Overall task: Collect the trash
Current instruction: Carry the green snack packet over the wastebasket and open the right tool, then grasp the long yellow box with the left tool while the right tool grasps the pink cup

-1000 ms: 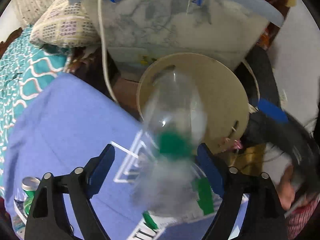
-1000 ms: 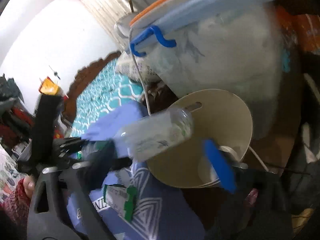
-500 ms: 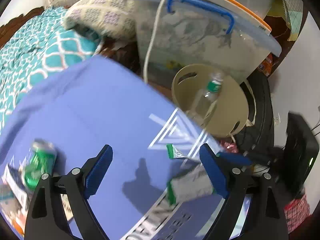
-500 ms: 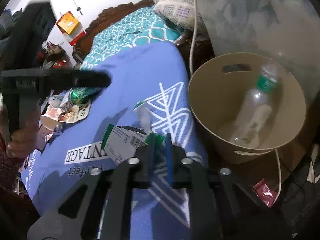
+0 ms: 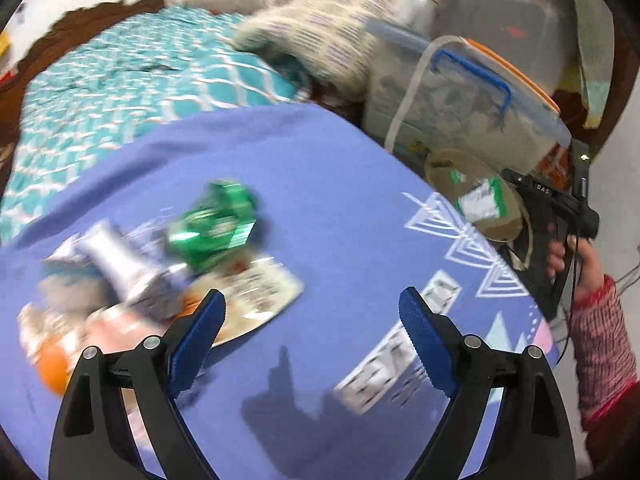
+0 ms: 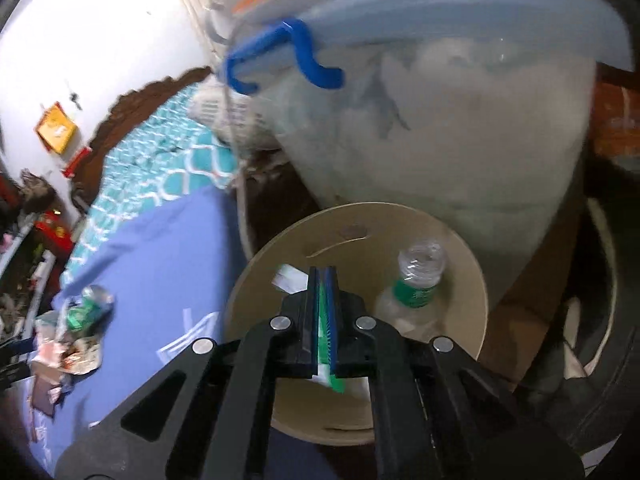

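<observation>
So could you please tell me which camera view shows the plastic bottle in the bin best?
The right wrist view: the plastic bottle lies in plain sight inside the beige bin, beyond the right gripper. In the left wrist view the bin is small and blurred; no bottle is discernible.

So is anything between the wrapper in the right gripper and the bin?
Nothing visible. The right gripper is shut on the wrapper directly above the bin; only a bottle lies inside, off to the side.

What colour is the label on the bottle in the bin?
Green, on the bottle lying inside the beige bin; it shows best in the right wrist view.
</observation>
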`<state>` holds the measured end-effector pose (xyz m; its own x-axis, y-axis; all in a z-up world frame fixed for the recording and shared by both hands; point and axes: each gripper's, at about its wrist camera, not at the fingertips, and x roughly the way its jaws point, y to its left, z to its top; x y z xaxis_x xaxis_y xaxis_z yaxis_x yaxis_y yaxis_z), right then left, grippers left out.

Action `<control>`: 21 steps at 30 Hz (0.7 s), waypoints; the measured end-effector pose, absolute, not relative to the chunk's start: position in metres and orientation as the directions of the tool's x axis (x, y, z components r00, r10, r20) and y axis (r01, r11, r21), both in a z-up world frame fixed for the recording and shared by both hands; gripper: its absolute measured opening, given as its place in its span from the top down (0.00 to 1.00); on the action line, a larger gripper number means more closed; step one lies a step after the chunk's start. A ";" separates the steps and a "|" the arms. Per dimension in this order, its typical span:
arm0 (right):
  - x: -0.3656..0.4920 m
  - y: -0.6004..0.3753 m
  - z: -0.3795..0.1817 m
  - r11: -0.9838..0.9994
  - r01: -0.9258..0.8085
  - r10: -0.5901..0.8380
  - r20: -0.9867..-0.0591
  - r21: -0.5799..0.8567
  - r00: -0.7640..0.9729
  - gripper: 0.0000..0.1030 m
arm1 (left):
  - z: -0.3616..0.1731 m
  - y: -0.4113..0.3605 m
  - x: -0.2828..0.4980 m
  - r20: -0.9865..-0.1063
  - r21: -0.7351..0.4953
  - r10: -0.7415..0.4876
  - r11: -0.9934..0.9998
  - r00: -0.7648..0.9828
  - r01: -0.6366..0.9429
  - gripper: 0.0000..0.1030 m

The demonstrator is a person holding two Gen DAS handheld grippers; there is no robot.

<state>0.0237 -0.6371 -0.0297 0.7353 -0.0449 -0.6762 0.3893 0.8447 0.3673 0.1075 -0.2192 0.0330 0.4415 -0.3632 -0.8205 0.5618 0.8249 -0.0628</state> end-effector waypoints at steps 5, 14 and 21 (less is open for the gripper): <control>0.025 -0.628 -0.023 0.807 0.341 0.048 -0.629 0.483 0.776 0.93 | 0.049 -0.129 0.095 -0.790 -0.033 -0.286 0.903 0.542 0.429 0.18; 0.039 -0.511 0.023 0.851 0.071 0.234 -0.496 0.521 0.836 0.04 | 0.064 0.022 0.071 -0.762 -0.039 -0.111 0.991 0.638 0.126 0.18; 0.066 -0.369 0.020 0.872 -0.175 0.438 -0.568 0.457 0.697 0.19 | 0.048 0.065 0.047 -0.770 -0.061 -0.090 0.996 0.632 0.068 0.16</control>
<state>0.0659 -0.3687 0.0196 0.6967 0.4379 -0.5682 -0.1750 0.8719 0.4574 0.0470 0.0649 0.0483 0.6320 -0.0896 -0.7697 0.0675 0.9959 -0.0605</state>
